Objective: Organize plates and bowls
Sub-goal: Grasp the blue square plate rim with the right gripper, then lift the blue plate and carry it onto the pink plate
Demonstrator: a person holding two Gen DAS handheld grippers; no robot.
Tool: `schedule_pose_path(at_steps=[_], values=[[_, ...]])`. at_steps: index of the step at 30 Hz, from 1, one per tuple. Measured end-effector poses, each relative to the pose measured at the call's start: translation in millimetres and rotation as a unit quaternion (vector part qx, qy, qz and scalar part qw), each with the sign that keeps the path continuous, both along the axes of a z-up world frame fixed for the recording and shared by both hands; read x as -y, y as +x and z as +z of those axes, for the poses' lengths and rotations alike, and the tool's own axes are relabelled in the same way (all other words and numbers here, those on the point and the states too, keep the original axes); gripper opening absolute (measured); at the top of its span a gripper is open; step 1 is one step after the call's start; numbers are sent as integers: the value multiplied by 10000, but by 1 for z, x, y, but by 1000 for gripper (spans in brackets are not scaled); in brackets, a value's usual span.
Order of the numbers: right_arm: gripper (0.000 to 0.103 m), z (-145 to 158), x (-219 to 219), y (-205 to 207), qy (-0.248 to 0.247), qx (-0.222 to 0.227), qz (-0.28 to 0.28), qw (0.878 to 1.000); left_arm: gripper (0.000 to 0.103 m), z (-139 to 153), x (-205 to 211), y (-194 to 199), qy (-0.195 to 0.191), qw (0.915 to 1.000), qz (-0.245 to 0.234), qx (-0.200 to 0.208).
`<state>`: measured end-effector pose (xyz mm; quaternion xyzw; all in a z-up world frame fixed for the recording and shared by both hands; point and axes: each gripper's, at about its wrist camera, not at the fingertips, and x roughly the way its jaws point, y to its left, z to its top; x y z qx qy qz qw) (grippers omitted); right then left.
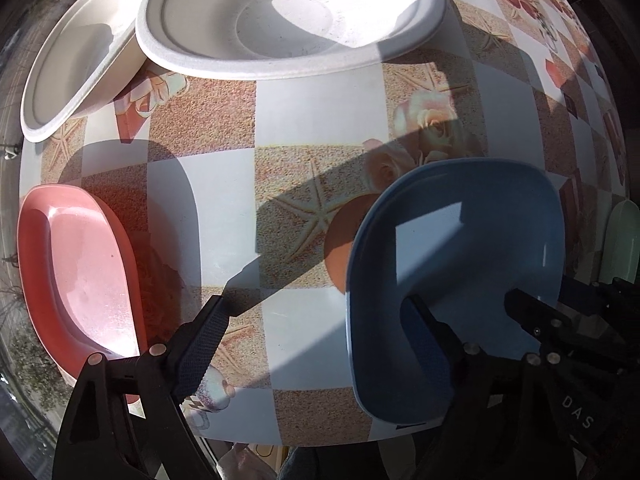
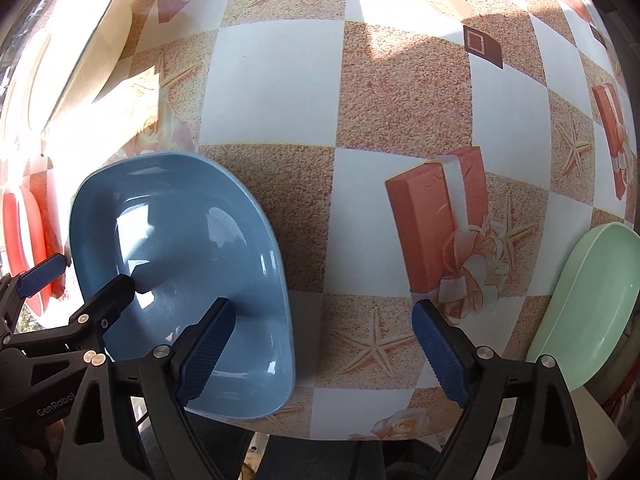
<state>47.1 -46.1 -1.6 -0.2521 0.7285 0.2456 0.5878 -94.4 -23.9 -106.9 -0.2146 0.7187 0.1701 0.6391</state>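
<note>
Left claw (image 1: 316,344) is spread wide over the checkered seashell tablecloth (image 1: 320,120), pinching nothing; one pad sits inside the glossy blue plastic bowl (image 1: 460,280), not pressing it. Right claw (image 2: 324,352) is spread too, one finger over that bowl's rim, empty. Going left to right: pink plastic plate (image 1: 80,280), two overlapping white foam plates (image 1: 280,20), blue bowl, then a mint green bowl (image 2: 588,300). Nothing looks sorted yet, basically all still to do. Only the right view shows the green one properly; only the left shows the white ones whole.
</note>
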Motion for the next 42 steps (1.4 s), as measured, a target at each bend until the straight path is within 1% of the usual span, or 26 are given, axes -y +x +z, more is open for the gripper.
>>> schedule_pose_path(at_steps=[1,2,3,4,5,6,7,8,9,10,12,13,14,16,18,19,20,22,25,26,28,29,32,33,38,42], values=[[61,3,-3,-4,59,13,82,9999,83,1,5,2,16,10000,-66,26],[40,6,-7,-8,122,10,149,9998,78,3,7,4,29,9999,-141,38],[30,7,-10,-11,189,-71,179,9996,71,7,9,7,40,9997,-253,67],[26,6,-13,-13,148,-104,184,9997,66,10,17,11,63,9992,-374,97],[26,6,-15,-13,117,-89,159,9998,51,13,24,17,63,9987,-482,140],[26,4,-15,-12,116,-118,109,9998,38,15,28,19,20,9981,-595,168],[23,3,-16,-11,132,-182,56,9997,38,18,31,21,89,9975,-697,117],[18,2,-17,-10,163,-276,-2,9995,38,18,32,22,73,9974,-701,131],[18,2,-17,-10,256,-450,-74,9986,38,18,35,21,53,9976,-683,130],[17,3,-17,-13,234,-520,-90,9983,38,18,37,21,46,9977,-672,101],[17,0,-20,-22,80,-406,29,9991,38,20,37,19,30,9978,-654,83],[17,0,-21,-25,72,-407,64,9991,38,22,39,17,24,9979,-643,92],[17,0,-23,-28,77,-426,70,9990,38,16,27,25,31,9979,-640,95],[17,2,-24,-32,73,-480,73,9988,38,20,28,26,46,9979,-643,113],[17,0,-28,-33,74,-496,74,9987,38,25,27,25,83,9977,-660,149],[17,1,-29,-33,69,-501,81,9987,38,22,24,21,111,9975,-669,181],[17,-6,-32,-26,60,-456,88,9989,38,24,24,23,130,9974,-675,201],[17,-10,-34,-26,77,-421,97,9990,38,36,26,20,151,9973,-674,241],[17,-6,-27,-25,123,-443,101,9989,38,44,23,18,171,9972,-667,284],[17,-14,-19,-26,134,-400,107,9991,38,47,23,19,182,9971,-669,298],[17,-11,-12,-29,172,-413,110,9989,38,53,24,13,222,9968,-688,329],[17,-9,-8,-32,188,-429,114,9988,38,60,34,-1,244,9967,-693,348],[17,-4,-8,-30,220,-430,146,9987,38,67,39,-4,299,9964,-695,382],[17,-3,-8,-30,227,-416,162,9987,38,74,40,-5,324,9963,-695,388],[17,0,-10,-33,300,-386,207,9986,38,80,53,-11,482,9956,-722,354],[17,5,-9,-35,391,-342,277,9983,38,89,55,-13,498,9958,-686,344]])
